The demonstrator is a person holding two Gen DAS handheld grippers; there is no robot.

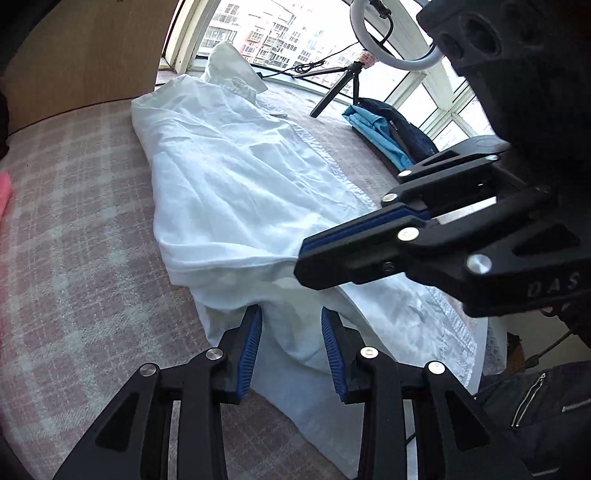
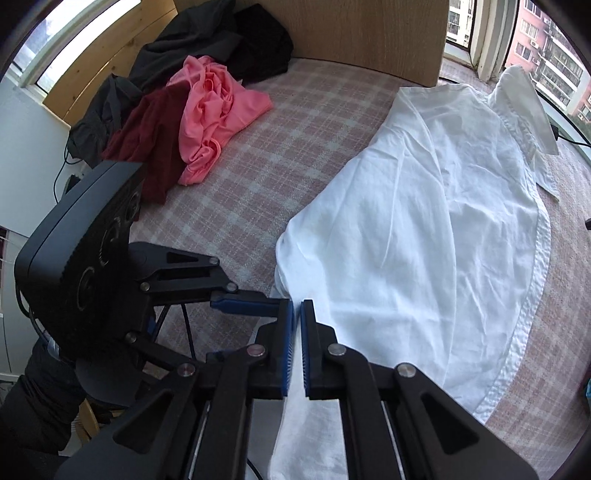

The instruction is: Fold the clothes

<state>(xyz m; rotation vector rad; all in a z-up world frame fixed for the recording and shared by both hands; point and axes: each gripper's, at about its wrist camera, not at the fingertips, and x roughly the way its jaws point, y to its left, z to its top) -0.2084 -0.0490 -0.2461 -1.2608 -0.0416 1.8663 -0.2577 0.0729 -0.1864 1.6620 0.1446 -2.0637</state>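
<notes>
A white collared shirt (image 1: 236, 184) lies lengthwise on the pink plaid bed (image 1: 74, 240), collar at the far end by the window. It also shows in the right wrist view (image 2: 424, 229). My left gripper (image 1: 291, 314) is open, its blue pads on either side of the shirt's near hem. My right gripper (image 2: 297, 306) is shut on the shirt's hem fabric. It also shows in the left wrist view (image 1: 301, 258), at the right, just above the hem. The left gripper shows in the right wrist view (image 2: 236, 301), at the left.
A pile of pink (image 2: 214, 110), dark red (image 2: 147, 133) and black clothes (image 2: 221, 40) lies at the bed's far corner by the wooden headboard (image 2: 369, 33). Blue and navy garments (image 1: 388, 129), a ring light (image 1: 391, 40) and its tripod stand by the window.
</notes>
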